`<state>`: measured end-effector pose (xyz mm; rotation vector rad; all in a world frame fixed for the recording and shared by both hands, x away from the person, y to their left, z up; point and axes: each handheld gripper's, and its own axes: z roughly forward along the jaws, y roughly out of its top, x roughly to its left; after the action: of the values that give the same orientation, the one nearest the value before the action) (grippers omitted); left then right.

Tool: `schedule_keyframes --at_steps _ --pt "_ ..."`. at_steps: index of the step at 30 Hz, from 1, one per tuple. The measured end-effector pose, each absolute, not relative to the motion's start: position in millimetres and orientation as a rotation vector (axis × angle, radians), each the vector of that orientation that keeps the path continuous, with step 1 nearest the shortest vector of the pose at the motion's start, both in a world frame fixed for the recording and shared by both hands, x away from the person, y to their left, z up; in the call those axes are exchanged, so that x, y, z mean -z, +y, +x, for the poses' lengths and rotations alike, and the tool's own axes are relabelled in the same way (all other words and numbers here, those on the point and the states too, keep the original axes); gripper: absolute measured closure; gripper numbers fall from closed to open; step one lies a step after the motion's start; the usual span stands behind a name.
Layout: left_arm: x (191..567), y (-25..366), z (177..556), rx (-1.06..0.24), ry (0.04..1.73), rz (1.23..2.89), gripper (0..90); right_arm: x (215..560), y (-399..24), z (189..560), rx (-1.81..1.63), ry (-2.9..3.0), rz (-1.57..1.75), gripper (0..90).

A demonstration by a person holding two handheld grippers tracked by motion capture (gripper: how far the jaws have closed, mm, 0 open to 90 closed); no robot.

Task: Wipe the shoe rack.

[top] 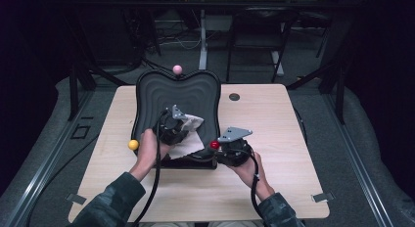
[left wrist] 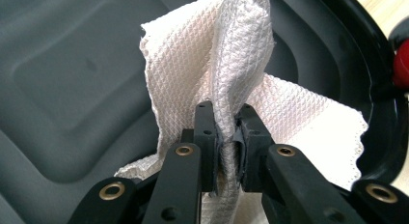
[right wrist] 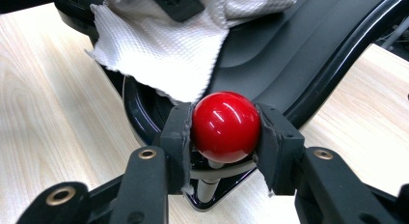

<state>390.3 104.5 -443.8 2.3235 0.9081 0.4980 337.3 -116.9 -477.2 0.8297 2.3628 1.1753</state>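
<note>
Left tool [top: 177, 124] presses white cloth [top: 188, 141] onto black tray [top: 195, 87] (wooden table [top: 274, 139]).

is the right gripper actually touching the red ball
Touching: the right gripper view shows the right gripper with both pads pressed on the red ball.

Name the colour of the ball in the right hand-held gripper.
Glossy red ball, clearest in the right gripper view.

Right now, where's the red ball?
The red ball sits at the black tray's near right corner, clamped in the right gripper, just right of the white cloth.
</note>
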Motion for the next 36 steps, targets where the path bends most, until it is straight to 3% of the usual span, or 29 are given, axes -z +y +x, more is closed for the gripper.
schedule_keyframes --at_steps 36 --pt "404 90 462 -0.589 0.976 2.268 81.1 477 -116 337 -1.17 2.361 0.812 59.6"
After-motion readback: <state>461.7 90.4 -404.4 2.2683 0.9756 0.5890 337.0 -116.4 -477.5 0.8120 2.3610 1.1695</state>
